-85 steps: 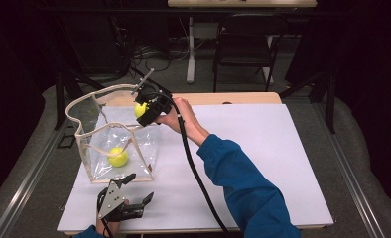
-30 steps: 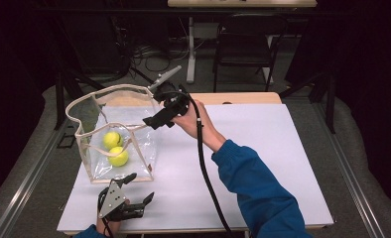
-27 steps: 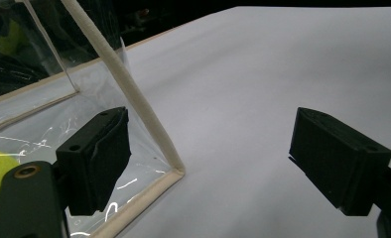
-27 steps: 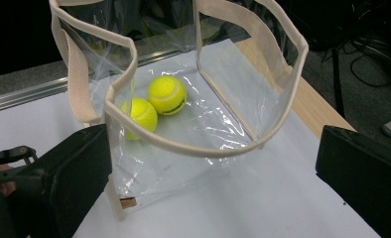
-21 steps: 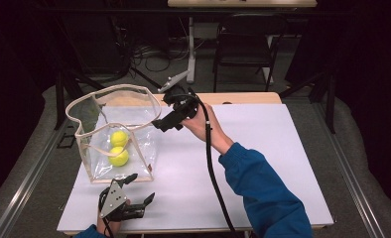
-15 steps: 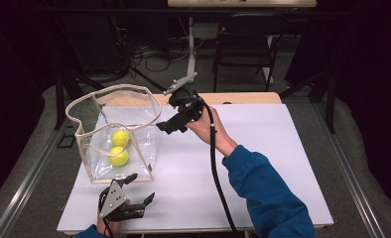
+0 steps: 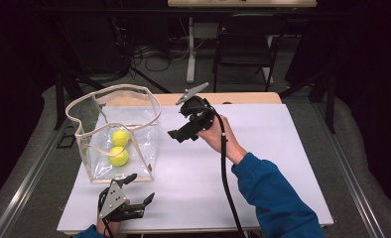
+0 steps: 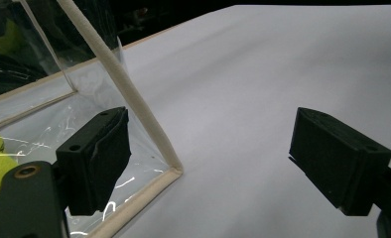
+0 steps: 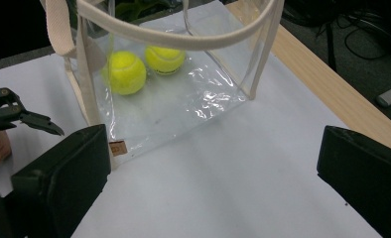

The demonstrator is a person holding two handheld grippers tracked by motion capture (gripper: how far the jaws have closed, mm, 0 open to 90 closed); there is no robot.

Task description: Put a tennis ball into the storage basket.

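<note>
High view shows a white table [image 7: 263, 163] and on it, toward the left side, a clear bag [image 7: 134, 144] with cream edging and cream handles. I take this bag as the landmark for all places.

The bag stands upright with its mouth open to the top. Inside the bag, on its bottom, two yellow tennis balls [image 7: 119, 147] lie touching each other, one behind the other.

To the right of the bag, a person's arm in a blue sleeve [image 7: 273, 198] comes in from the near edge of the table. The hand holds the right gripper [image 7: 176, 134] in the air, just beside the bag's upper right rim and apart from it. Its jaws stand wide apart with nothing between them. In the right gripper view the two jaws frame the bag [image 9: 173, 99], and both balls [image 9: 144, 67] are seen through the clear wall.

In front of the bag, near its front right corner, the left gripper [image 7: 136, 191] rests low at the table. Its jaws are also apart and hold nothing. In the left gripper view the bag's cream corner seam [image 8: 134, 109] stands just beside one jaw.
</note>
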